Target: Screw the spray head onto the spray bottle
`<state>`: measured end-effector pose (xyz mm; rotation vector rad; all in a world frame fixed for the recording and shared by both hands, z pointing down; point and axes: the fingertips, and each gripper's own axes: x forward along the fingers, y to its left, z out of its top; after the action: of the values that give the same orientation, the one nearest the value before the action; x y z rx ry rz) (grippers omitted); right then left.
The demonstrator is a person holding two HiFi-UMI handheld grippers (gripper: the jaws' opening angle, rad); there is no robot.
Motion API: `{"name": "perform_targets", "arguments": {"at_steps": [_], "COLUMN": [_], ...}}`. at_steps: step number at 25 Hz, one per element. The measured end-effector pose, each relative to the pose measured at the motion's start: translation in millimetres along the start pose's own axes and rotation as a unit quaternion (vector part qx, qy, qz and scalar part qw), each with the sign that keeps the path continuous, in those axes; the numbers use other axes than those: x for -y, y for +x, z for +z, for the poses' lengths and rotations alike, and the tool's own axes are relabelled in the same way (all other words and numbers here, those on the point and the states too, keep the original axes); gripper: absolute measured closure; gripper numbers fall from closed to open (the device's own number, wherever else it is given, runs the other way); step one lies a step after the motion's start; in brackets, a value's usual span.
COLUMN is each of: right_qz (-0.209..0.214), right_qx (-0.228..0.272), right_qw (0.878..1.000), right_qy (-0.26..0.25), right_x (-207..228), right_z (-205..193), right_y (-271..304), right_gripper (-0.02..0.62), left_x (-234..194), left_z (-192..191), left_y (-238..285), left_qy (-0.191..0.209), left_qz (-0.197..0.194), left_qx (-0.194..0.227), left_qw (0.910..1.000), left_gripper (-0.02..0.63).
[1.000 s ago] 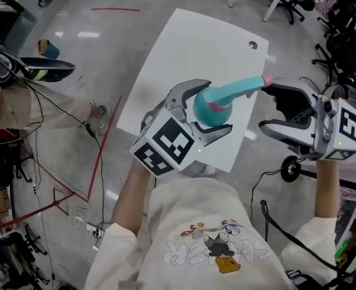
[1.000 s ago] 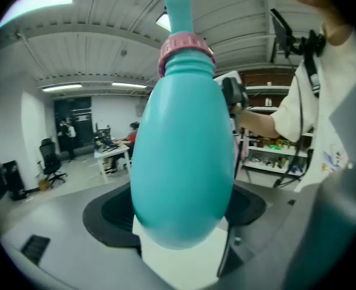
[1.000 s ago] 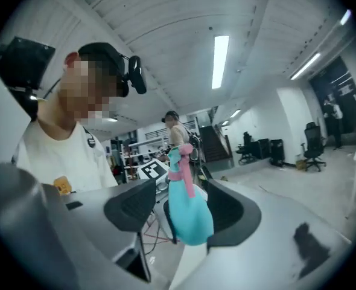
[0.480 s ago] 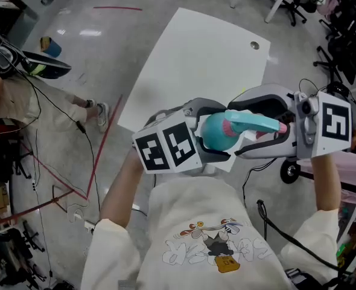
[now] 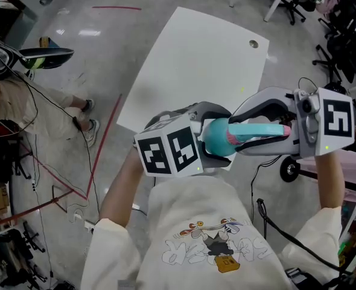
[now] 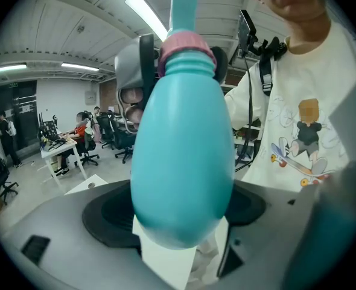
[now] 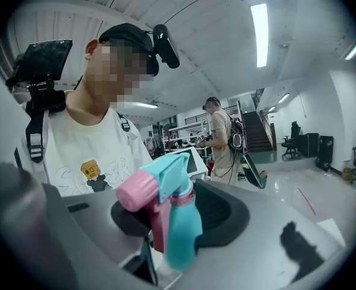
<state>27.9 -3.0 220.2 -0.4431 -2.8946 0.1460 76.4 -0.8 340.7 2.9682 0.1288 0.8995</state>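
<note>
We see a white table (image 5: 190,59) with a round grommet (image 5: 253,43) near its far corner. A red tape line (image 5: 104,144) crosses the grey floor (image 5: 105,53), and black office chairs (image 5: 341,17) stand beyond.

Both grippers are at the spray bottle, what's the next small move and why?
Probably finish closing the right gripper on the spray head: its jaws have just been closing around it, firm contact is unclear, and the left gripper holds the bottle.

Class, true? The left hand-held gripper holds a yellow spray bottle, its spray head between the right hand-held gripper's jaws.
No: the left gripper view shows a teal spray bottle. The right hand-held gripper has just been closing, the spray head between its jaws.
</note>
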Motion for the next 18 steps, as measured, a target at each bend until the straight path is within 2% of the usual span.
{"name": "perform_targets", "arguments": {"at_steps": [2,6,10,12,15,18], "right_qz": [0.0,-0.011,-0.029,-0.027,-0.019,-0.019], "right_qx": [-0.004,-0.015,-0.059,-0.086,-0.118,-0.134], "right_qw": [1.0,1.0,0.998,0.996,0.993,0.991], "right_qy": [-0.007,-0.017,-0.019,-0.017,-0.016,-0.022], "right_x": [-0.2,0.0,7.4,10.6,13.5,14.7], "right_z": [-1.6,-2.1,-11.0,-17.2,-20.4,-22.8], "right_y": [0.5,-3.4,0.2,5.0,10.1,9.2], "right_gripper": [0.457,0.46,0.46,0.46,0.46,0.46], "left_x": [-0.3,-3.6,-12.2,-16.9,-19.7,-21.6], "left_z": [0.0,-0.1,-13.7,-24.8,-33.1,-33.1], "left_y": [0.8,1.6,-2.6,-6.7,-12.0,-11.0], "left_qy": [0.0,-0.02,-0.053,-0.053,-0.048,-0.056], "left_qz": [0.002,0.023,0.07,0.092,0.101,0.108], "left_qx": [-0.001,-0.019,-0.052,-0.078,-0.098,-0.097], "left_qw": [1.0,0.9994,0.9948,0.9912,0.9889,0.9878], "left_gripper": [0.189,0.19,0.19,0.19,0.19,0.19]}}
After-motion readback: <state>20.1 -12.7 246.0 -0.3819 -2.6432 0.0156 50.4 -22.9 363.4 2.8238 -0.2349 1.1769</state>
